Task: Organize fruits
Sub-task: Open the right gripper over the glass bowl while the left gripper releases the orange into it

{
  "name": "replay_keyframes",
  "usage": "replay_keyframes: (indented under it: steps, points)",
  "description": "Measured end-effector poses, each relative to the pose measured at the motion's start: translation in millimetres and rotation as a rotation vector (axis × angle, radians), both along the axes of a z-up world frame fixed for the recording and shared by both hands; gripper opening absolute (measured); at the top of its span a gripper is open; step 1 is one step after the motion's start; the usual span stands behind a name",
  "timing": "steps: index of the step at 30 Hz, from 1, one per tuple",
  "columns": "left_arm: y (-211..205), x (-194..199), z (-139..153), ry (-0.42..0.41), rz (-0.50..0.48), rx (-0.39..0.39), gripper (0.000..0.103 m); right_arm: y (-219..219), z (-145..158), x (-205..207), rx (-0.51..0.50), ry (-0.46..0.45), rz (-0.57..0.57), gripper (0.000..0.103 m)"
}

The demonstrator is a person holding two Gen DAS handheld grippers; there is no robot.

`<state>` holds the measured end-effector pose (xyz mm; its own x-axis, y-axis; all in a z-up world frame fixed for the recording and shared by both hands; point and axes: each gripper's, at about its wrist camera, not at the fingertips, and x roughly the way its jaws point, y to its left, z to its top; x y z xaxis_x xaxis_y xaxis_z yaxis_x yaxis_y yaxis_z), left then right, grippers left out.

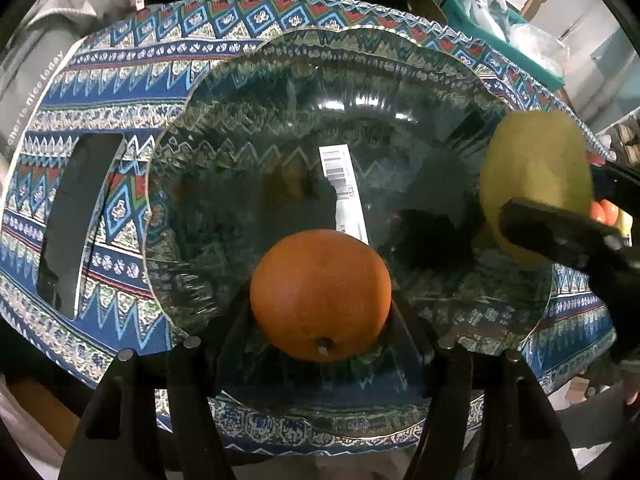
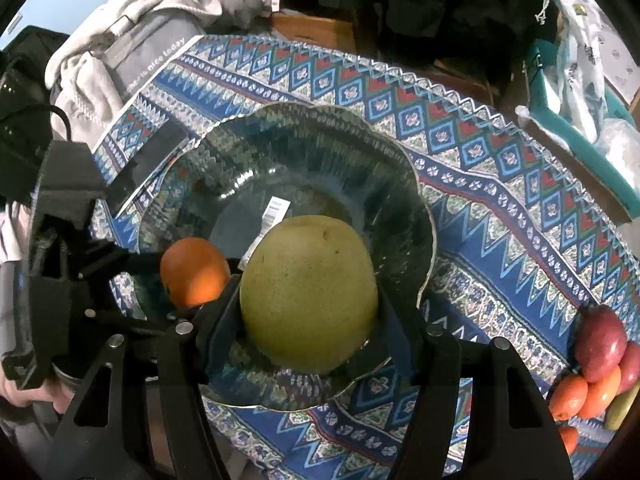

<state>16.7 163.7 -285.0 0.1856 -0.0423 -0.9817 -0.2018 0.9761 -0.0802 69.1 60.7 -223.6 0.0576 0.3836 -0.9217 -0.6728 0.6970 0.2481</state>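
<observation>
My left gripper [image 1: 320, 320] is shut on an orange [image 1: 320, 292] and holds it over the near side of a clear glass bowl [image 1: 224, 80]. My right gripper [image 2: 310, 312] is shut on a large yellow-green fruit [image 2: 308, 292] above the same bowl [image 2: 420, 184]. In the left wrist view that green fruit [image 1: 532, 168] shows at the right with a black finger [image 1: 560, 232] across it. In the right wrist view the orange [image 2: 194, 270] shows at the left, held by the left gripper. A barcode label [image 1: 344, 192] lies on the bowl's bottom.
The bowl stands on a blue patterned cloth [image 2: 500, 168]. A pile of red, orange and yellow fruits [image 2: 596, 364] lies at the cloth's right edge. A dark flat object [image 1: 76, 216] lies left of the bowl. Grey clothes [image 2: 120, 40] and teal bags [image 2: 568, 120] crowd the back.
</observation>
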Motion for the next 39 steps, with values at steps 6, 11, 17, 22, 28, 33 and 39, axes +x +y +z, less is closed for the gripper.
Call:
replay_keyframes:
  steps: [6,11,17,22,28,33,39]
  points:
    - [3.3,-2.0,9.4,-0.007,0.006,0.011,0.076,-2.2,-7.6,-0.3,-0.006,0.020,-0.005,0.065]
    - [12.0,1.6,19.0,-0.016,0.024,0.013,0.076,-5.1,-9.4,1.6,-0.005,0.015,-0.020,0.065]
    - [22.5,-5.2,35.6,-0.044,0.043,0.026,0.076,-9.2,10.5,8.1,0.037,-0.026,-0.048,0.065]
    - [27.3,-7.2,49.7,-0.093,0.051,0.040,0.076,-17.0,32.7,10.3,0.068,-0.067,-0.075,0.065]
    - [6.9,0.5,71.5,-0.166,0.046,0.037,0.076,-35.3,64.9,9.8,0.079,-0.146,-0.109,0.065]
    - [-16.9,4.6,90.1,-0.219,0.007,0.036,0.077,-55.3,86.2,5.3,0.050,-0.219,-0.125,0.065]
    - [-49.5,9.9,107.3,-0.257,-0.068,0.035,0.077,-86.5,102.8,2.6,0.051,-0.249,-0.164,0.065]
